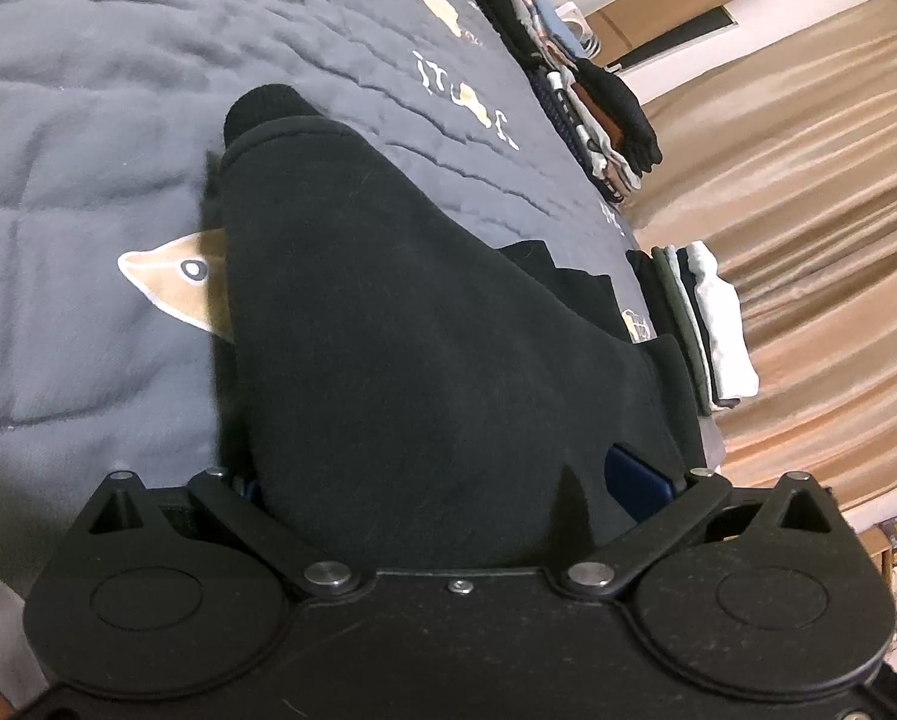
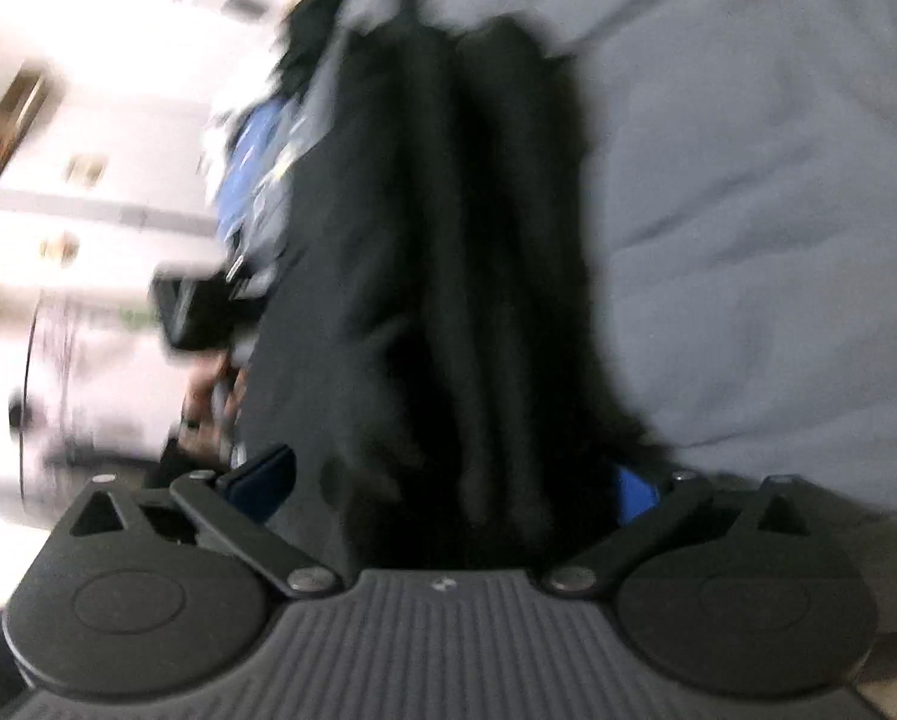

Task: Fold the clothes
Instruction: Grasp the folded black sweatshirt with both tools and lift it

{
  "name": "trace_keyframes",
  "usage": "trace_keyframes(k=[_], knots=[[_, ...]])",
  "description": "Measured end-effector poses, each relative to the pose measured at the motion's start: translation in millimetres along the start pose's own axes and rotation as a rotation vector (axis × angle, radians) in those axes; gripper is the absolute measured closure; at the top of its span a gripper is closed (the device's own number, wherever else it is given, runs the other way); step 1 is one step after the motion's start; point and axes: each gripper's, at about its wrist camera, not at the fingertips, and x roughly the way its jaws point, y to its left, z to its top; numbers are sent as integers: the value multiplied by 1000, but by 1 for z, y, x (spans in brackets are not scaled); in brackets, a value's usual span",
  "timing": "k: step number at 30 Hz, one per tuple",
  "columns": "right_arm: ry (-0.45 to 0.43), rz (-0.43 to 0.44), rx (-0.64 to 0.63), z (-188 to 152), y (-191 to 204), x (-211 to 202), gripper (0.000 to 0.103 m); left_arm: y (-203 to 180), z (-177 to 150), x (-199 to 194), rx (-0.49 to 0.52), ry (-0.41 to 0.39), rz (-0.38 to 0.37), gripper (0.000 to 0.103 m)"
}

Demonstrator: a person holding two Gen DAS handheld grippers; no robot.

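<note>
While the black garment (image 1: 400, 324) lay bunched on the grey bedspread (image 1: 88, 90), both grippers stood spread wide: the left gripper (image 1: 442, 468) and right gripper (image 2: 448, 480) each had cloth between released fingers, near folded stacks (image 1: 706, 324).

A bed covered by a grey quilted bedspread (image 1: 106, 90) carries everything; the spread is stitched in wavy rows and printed with pale lettering and a tan, fox-like animal head with one round eye (image 1: 175, 282); a black garment (image 1: 388, 348) lies directly on it, spread in a broad mound with a ribbed cuff (image 1: 265, 111) pointing away and partly covering the animal print; along the far edge, beside the tan curtain, sit two stacks of folded clothes (image 1: 592, 102), one mixed dark and light, the other (image 1: 703, 324) black, olive and white; in the blurred right wrist view the same dark cloth (image 2: 448, 276) lies in long folds on the grey cover (image 2: 748, 180).
</note>
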Motion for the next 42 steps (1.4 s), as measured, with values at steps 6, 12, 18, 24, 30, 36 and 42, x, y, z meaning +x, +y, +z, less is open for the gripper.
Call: trace_keyframes(k=[6,12,18,24,30,36,42], knots=[[-37,54,96,3,-19,19,0,7,9,0,-55,15,-38,0],[-5,102,-15,-4,11,11,0,-8,4,-5,30,40,-40,4],[2,58,88,4,-11,40,0,3,13,17,14,41,-28,6],[-39,13,61,-6,2,43,0,-14,8,15,83,24,57,24],[-98,-31,11,-18,22,39,49,-43,-5,-11,198,-33,98,65],[-63,5,77,-9,4,56,28,-27,7,24,79,46,137,21],[-107,-69,23,-18,20,64,43,-41,1,18,186,-2,183,56]])
